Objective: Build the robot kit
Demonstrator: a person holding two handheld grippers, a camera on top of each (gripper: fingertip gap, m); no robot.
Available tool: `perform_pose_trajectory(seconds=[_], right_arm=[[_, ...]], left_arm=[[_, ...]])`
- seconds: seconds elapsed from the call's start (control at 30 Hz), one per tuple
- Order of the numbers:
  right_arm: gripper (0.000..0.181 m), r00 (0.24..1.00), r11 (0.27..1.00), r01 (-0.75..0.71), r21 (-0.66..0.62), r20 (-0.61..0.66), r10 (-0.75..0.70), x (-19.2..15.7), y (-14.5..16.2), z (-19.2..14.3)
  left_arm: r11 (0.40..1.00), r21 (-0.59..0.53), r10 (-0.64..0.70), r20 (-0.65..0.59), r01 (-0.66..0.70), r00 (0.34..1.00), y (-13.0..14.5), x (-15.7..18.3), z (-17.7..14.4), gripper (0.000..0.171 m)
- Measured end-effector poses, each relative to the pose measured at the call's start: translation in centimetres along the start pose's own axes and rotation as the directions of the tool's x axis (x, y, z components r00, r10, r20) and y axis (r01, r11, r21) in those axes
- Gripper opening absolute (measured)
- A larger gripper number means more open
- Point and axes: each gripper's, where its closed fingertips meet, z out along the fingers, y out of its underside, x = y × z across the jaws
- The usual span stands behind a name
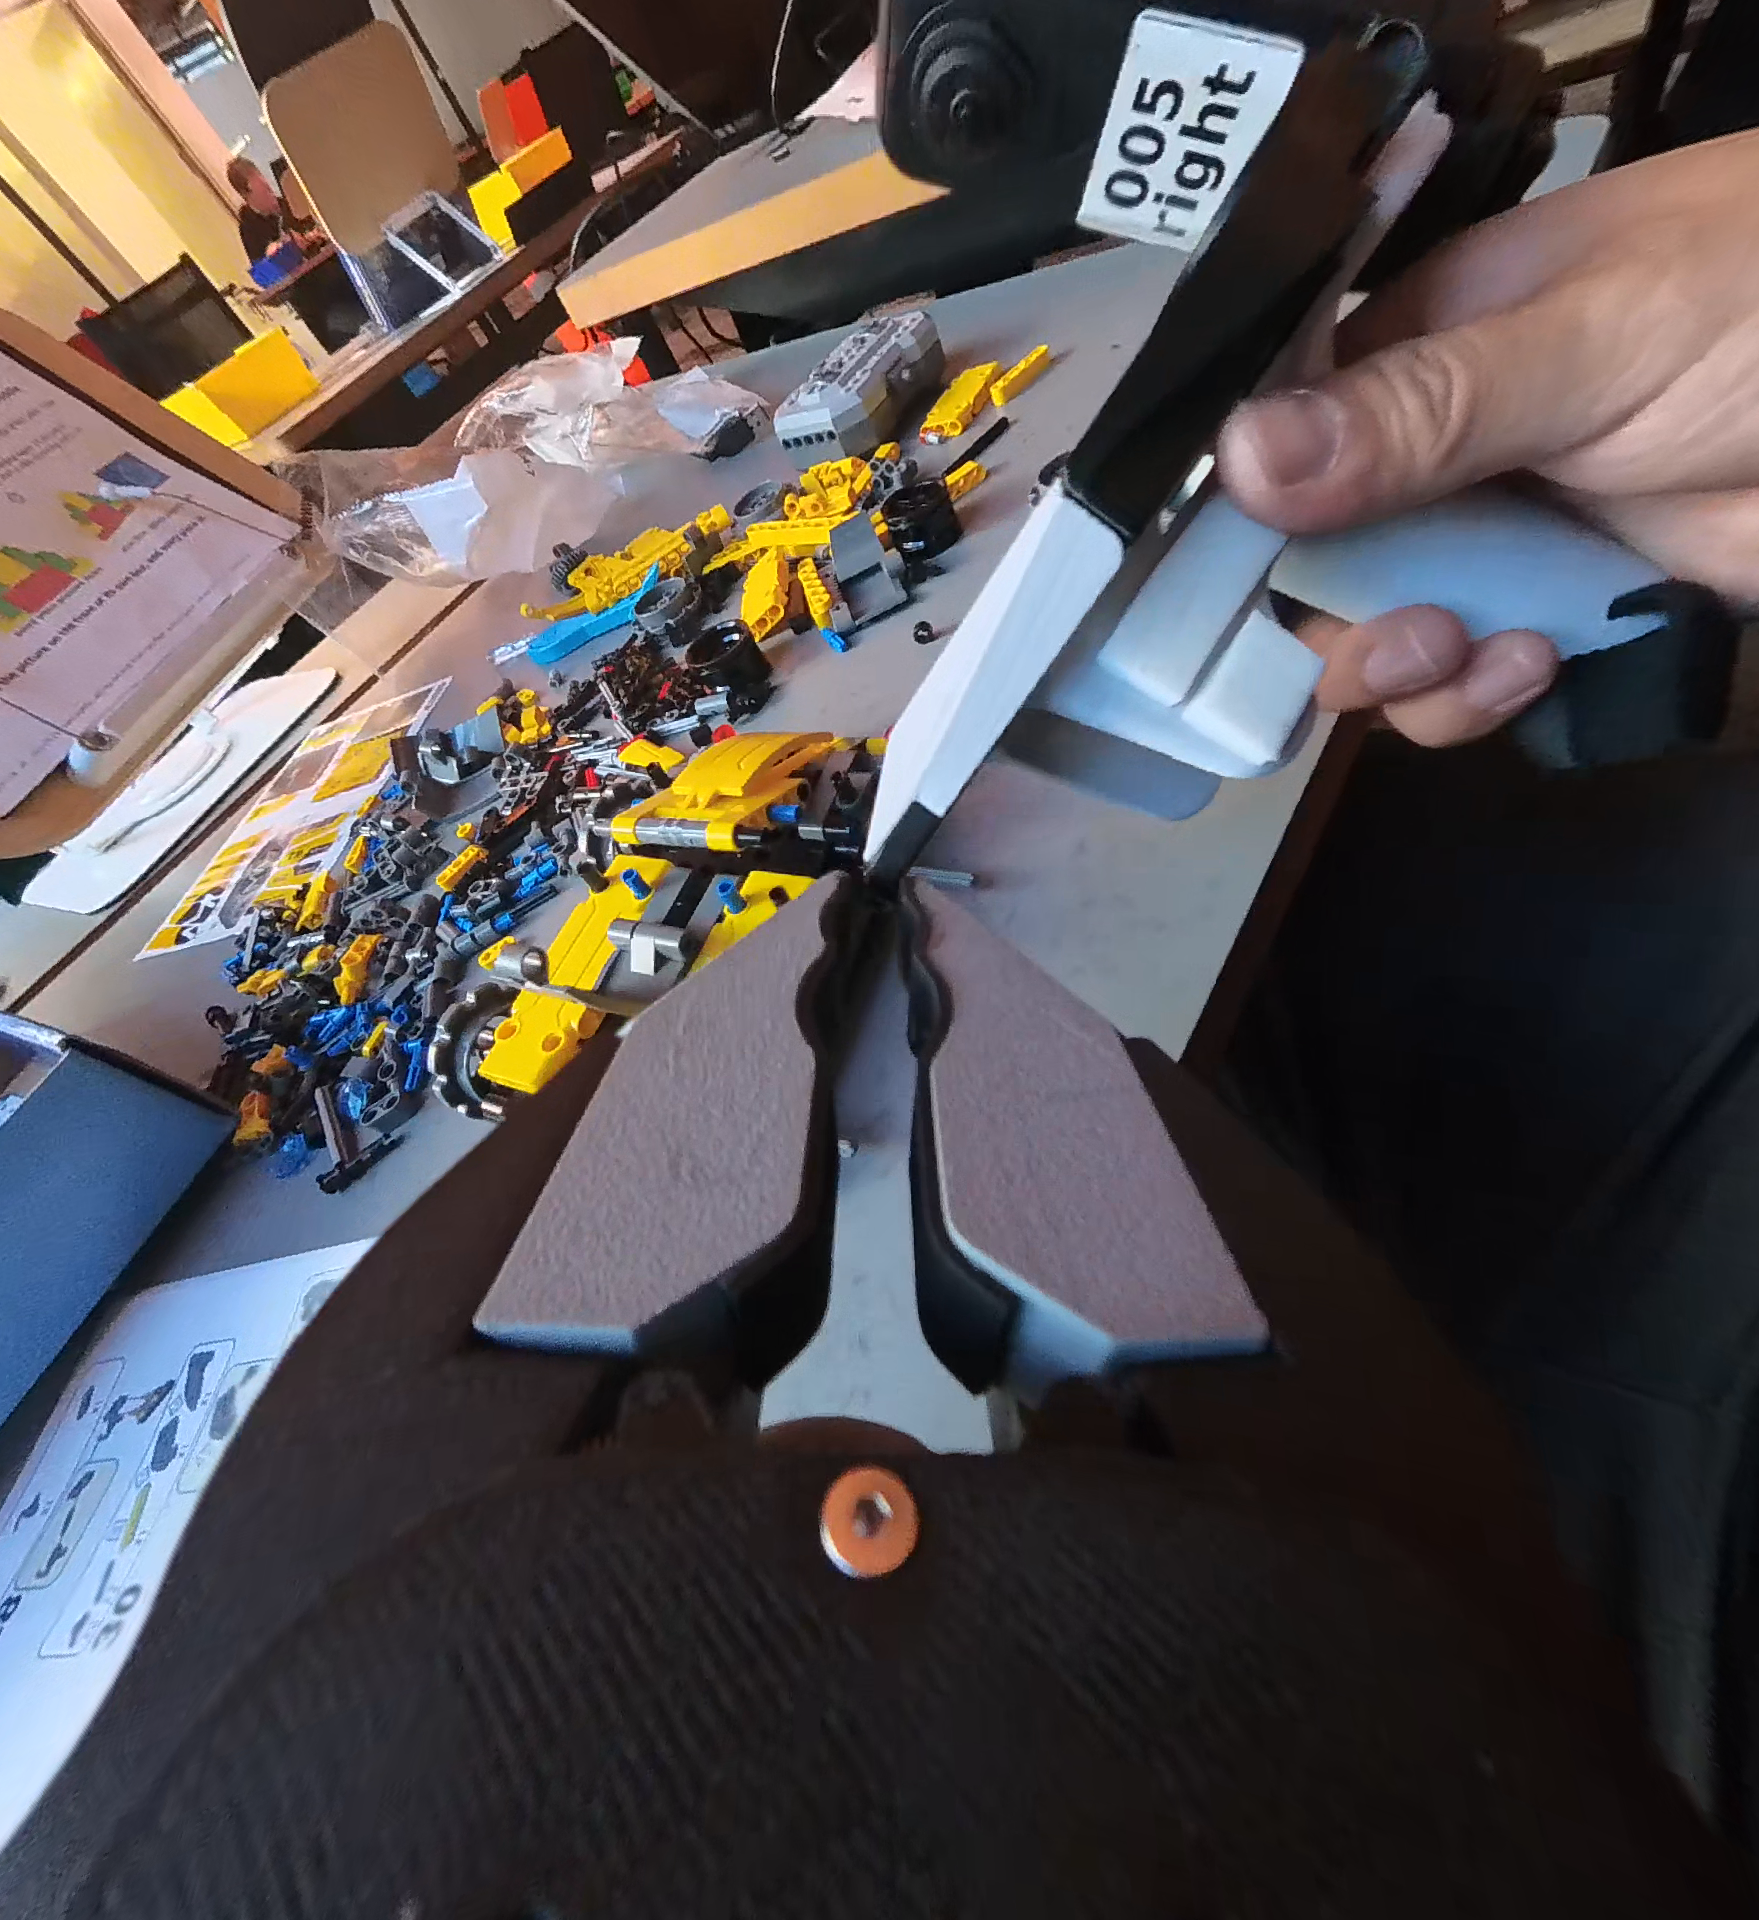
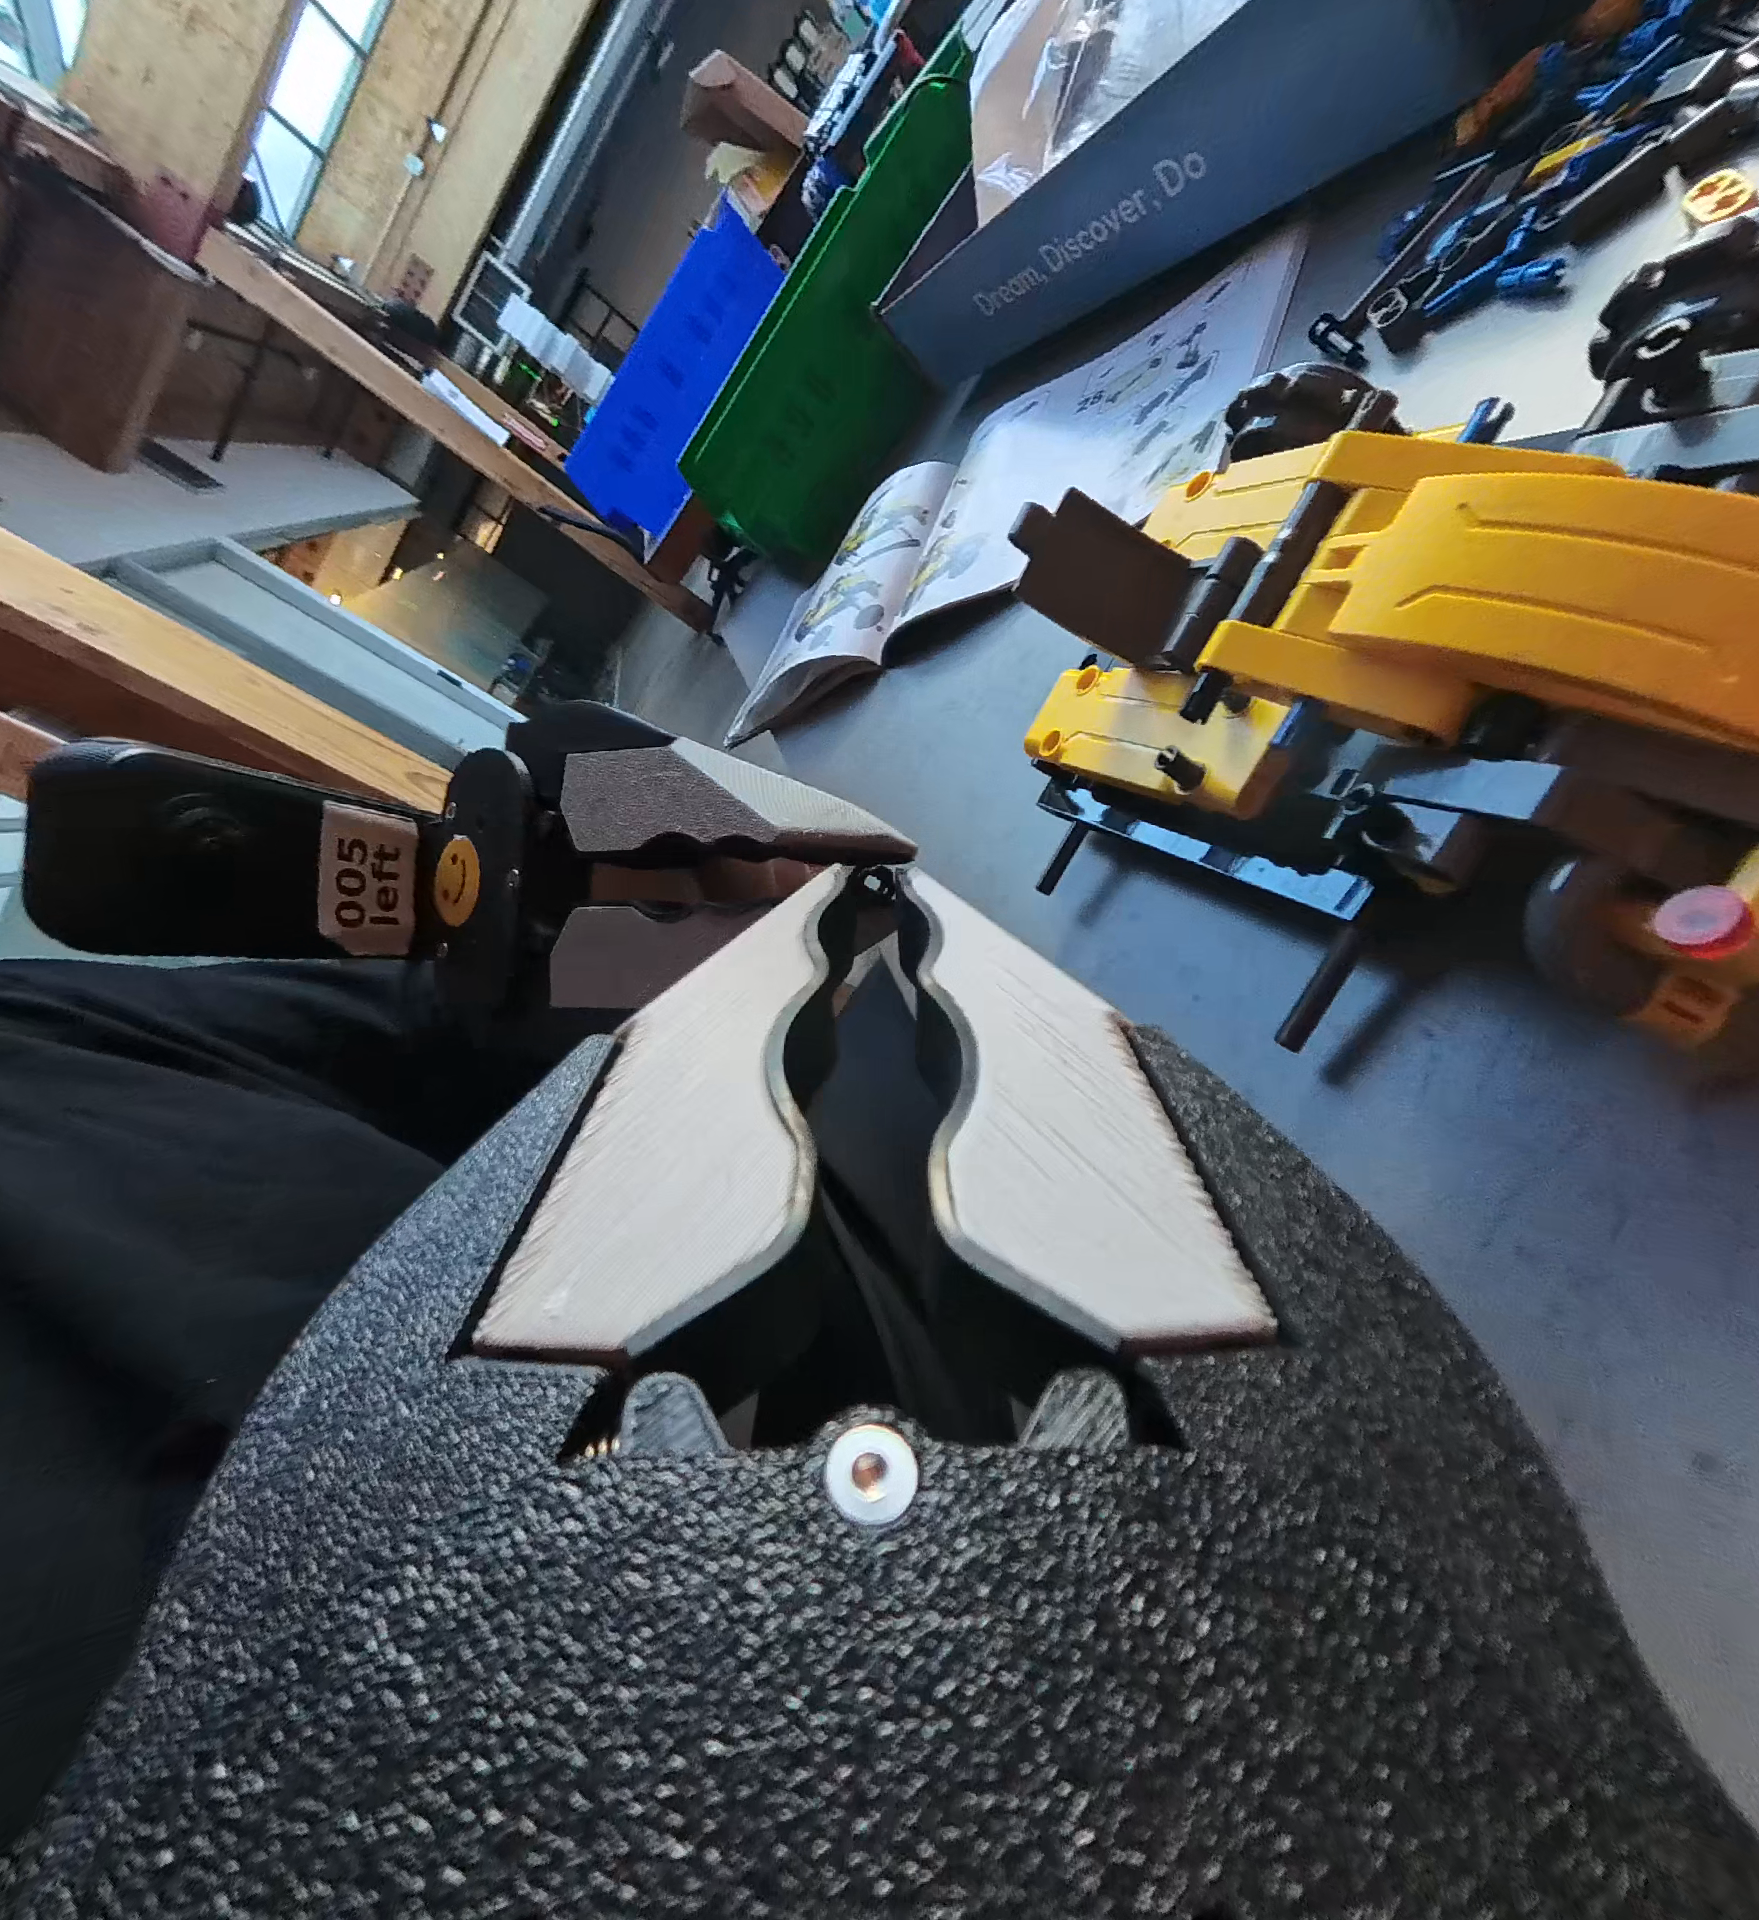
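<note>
Here, left gripper (image 1: 880, 899) and right gripper (image 2: 875, 883) jaws together, tips meeting on small dark piece (image 2: 873, 883); yellow model (image 2: 1477, 613) beside.

Glossy yellow plastic model (image 2: 1540, 603) on a matt grey table (image 2: 1270, 1195).

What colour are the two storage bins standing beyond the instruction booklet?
One blue bin, one green bin; clearest in the right wrist view.

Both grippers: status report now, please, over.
Left gripper shut, right gripper shut, tips meeting. Any pinched piece too small to tell. Yellow model close beside.
</note>
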Motion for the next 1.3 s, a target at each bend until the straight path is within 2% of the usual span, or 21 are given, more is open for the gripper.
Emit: perform_pose_trajectory(seconds=[0.1, 0.2, 0.37, 0.47, 0.67, 0.73, 0.8, 0.9, 0.97, 1.1, 1.3], right_arm=[[0.007, 1.000, 1.000, 0.011, 0.007, -0.015, -0.011, 0.1, -0.1, 0.1], [0.008, 0.999, 0.999, 0.031, 0.010, -0.018, -0.031, 0.1, -0.2, -0.1], [0.008, 0.995, 0.998, 0.062, 0.025, -0.075, -0.060, 1.0, -0.8, -1.5], [0.009, 0.993, 0.997, 0.075, 0.016, -0.088, -0.074, 1.0, -0.4, -1.8], [0.011, 0.996, 0.996, 0.087, 0.023, -0.018, -0.087, -0.5, -0.1, -1.3], [0.012, 0.988, 0.991, 0.134, 0.009, -0.075, -0.133, -0.2, -0.2, -1.3], [0.012, 0.926, 0.964, 0.261, -0.059, -0.266, -0.267, 1.3, -0.5, -1.9], [0.018, 0.689, 0.885, 0.418, -0.206, -0.563, -0.456, 3.5, -2.1, -4.1], [0.018, 0.582, 0.852, 0.462, -0.249, -0.640, -0.502, 3.6, -3.0, -5.0], [0.015, 0.535, 0.833, 0.479, -0.278, -0.660, -0.528, 3.1, -2.9, -5.1], [0.014, 0.512, 0.821, 0.482, -0.306, -0.662, -0.548, 2.9, -2.3, -5.2]], left_arm=[[1.000, 0.007, -0.007, 0.010, 0.007, 1.000, 0.0, -0.1, 0.0, 0.003], [0.997, 0.021, -0.080, 0.009, 0.080, 0.997, 0.2, -0.1, 0.2, 0.004], [0.991, 0.041, -0.125, 0.009, 0.124, 0.992, 0.3, -0.6, 0.2, 0.003], [0.992, 0.072, -0.103, 0.014, 0.101, 0.995, -0.2, -0.5, 0.0, 0.003], [0.991, 0.116, -0.067, 0.002, 0.067, 0.998, -0.9, 0.2, -0.2, 0.003], [0.993, 0.097, -0.069, 0.001, 0.069, 0.998, -0.4, 0.1, -0.1, 0.004], [0.993, 0.089, -0.080, 0.007, 0.079, 0.997, -0.1, -0.2, -0.2, 0.004], [0.992, 0.082, -0.102, 0.015, 0.100, 0.995, -0.1, -0.5, -0.1, 0.004], [0.992, 0.075, -0.101, 0.021, 0.099, 0.995, 0.0, -0.5, 0.0, 0.004], [0.992, 0.074, -0.100, 0.028, 0.098, 0.995, 0.0, -0.4, 0.0, 0.004], [0.992, 0.078, -0.098, 0.025, 0.096, 0.995, -0.2, -0.2, 0.0, 0.004]])
